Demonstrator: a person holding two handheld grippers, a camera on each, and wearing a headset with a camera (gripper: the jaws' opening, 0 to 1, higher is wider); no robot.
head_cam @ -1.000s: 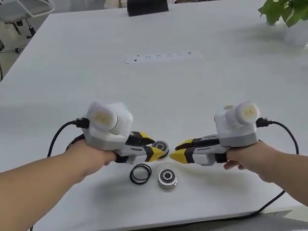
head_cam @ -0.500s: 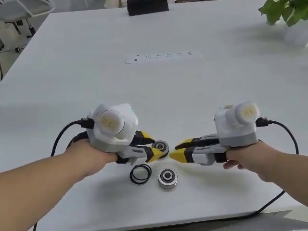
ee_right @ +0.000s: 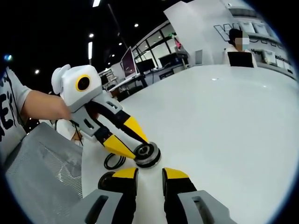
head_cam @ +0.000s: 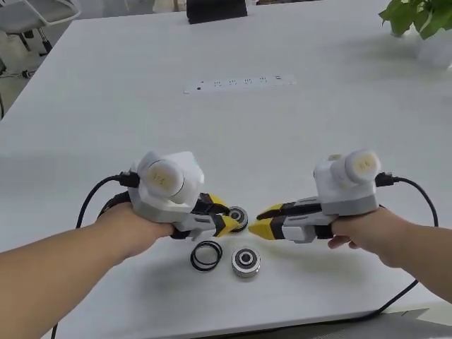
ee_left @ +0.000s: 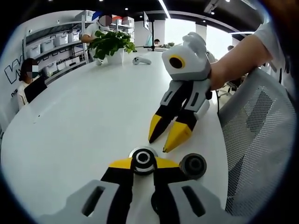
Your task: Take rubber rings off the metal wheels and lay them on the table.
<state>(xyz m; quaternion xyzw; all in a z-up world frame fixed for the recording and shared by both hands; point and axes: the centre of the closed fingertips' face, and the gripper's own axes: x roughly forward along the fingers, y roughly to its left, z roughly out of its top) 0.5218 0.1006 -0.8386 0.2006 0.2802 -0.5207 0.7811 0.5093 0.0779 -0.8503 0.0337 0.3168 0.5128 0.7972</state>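
Observation:
My left gripper [head_cam: 231,222] is shut on a small metal wheel [head_cam: 237,215] with a dark rim, held just above the white table [head_cam: 282,127]. The wheel sits between the yellow tips in the left gripper view [ee_left: 143,160]. My right gripper [head_cam: 257,221] faces it from the right, a short gap away, jaws slightly apart with nothing between them. Black rubber rings [head_cam: 205,255] lie flat on the table in front of the left gripper. A second wheel [head_cam: 245,260] lies beside them. In the right gripper view the held wheel [ee_right: 147,154] and the rings [ee_right: 113,161] are just beyond my own tips.
A white power strip [head_cam: 239,82] lies mid-table. A potted plant [head_cam: 417,18] stands at the far right corner and a black object [head_cam: 217,10] at the far edge. Cables trail from both grippers. The table's near edge runs just below the wheels.
The left gripper has shifted slightly right and its jaws have settled on the wheel. The right gripper, the rings and the second wheel have stayed put.

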